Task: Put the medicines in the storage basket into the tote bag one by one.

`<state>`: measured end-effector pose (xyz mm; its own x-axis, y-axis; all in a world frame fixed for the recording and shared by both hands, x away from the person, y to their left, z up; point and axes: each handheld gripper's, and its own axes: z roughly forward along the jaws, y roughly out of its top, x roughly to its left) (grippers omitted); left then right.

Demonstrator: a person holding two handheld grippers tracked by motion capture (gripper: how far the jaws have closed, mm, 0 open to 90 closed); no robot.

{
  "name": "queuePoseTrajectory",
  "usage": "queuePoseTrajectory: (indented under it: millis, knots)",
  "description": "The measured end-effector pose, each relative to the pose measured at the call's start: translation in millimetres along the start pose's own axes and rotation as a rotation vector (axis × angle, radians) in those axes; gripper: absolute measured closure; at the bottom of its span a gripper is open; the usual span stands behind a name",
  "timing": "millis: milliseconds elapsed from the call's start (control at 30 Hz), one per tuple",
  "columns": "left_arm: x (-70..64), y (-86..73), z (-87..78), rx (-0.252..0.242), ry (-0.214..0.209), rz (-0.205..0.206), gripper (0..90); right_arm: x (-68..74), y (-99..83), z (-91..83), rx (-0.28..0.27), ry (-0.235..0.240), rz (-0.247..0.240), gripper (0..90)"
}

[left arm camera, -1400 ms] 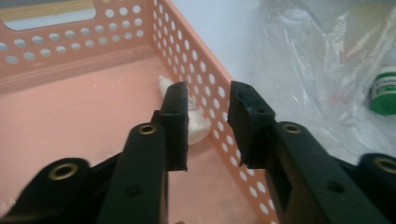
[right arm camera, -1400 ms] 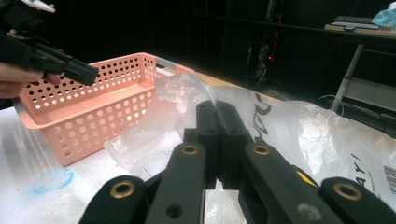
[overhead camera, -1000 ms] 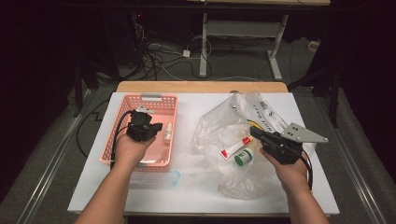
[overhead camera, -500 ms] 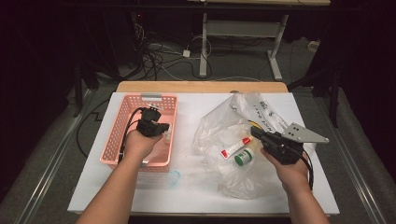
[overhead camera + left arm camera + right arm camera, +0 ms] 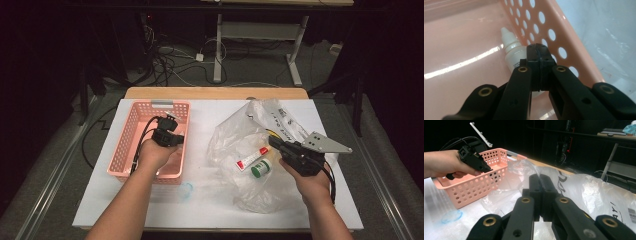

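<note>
A pink perforated basket [image 5: 125, 142] stands on the left of the white table. My left gripper [image 5: 177, 138] hangs inside it near the right wall, jaws shut with nothing between them. Just beyond its tips [image 5: 537, 50] a small white dropper bottle [image 5: 511, 51] lies on the basket floor [image 5: 461, 50]. A crumpled clear plastic bag [image 5: 232, 135] lies to the right, holding a red-and-white tube [image 5: 251, 157] and a green-capped jar [image 5: 261, 168]. My right gripper [image 5: 273, 140] is over the bag's right side, jaws pressed together [image 5: 539, 178].
A small clear blue ring [image 5: 186, 190] lies on the table in front of the basket. The table's wooden far edge [image 5: 215, 93] borders a dark floor with cables and desk legs. In the right gripper view, the left gripper [image 5: 487, 169] hovers over the basket [image 5: 474, 187].
My left gripper has shifted a little to the right inside the basket. The right gripper and the bag have stayed put.
</note>
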<state>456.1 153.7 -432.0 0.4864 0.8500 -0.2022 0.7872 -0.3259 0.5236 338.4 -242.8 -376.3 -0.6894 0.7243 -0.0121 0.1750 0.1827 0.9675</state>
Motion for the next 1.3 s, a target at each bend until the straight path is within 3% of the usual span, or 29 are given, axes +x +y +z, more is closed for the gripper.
queuePoseTrajectory:
  millis: [133, 367, 600, 733, 800, 900, 1133, 1300]
  knots:
    - [0.5, 0.1, -1.7, 0.008, 0.019, 0.007, 88.3, 0.0, 0.1, -0.1, -0.001, 0.000, 0.001, 90.0]
    - [18.3, -4.6, -16.3, 0.023, 0.115, -0.014, 88.2, -0.1, 0.4, 0.1, -0.003, 0.002, -0.006, 90.0]
    - [25.6, -8.1, -32.1, -0.017, 0.139, -0.024, 87.4, 0.6, 0.7, 0.8, -0.006, 0.001, -0.005, 90.0]
    - [25.4, -7.2, -30.0, -0.022, 0.128, -0.031, 62.6, 1.6, 0.6, 1.1, -0.001, 0.001, 0.000, 90.0]
    - [25.3, -6.6, -25.9, 0.000, 0.112, -0.037, 49.5, 1.6, 0.6, 0.9, -0.001, 0.000, 0.001, 90.0]
    - [23.8, -5.6, -18.2, 0.033, 0.121, -0.048, 39.8, 1.3, 0.3, 1.2, 0.000, 0.001, 0.000, 90.0]
    - [27.2, -5.8, -2.0, 0.137, 0.164, -0.100, 39.9, 0.8, 0.0, 0.5, -0.001, 0.000, 0.002, 90.0]
    - [26.9, -6.1, 1.5, 0.165, 0.168, -0.106, 49.2, 0.3, -0.4, 0.2, -0.002, -0.001, 0.004, 90.0]
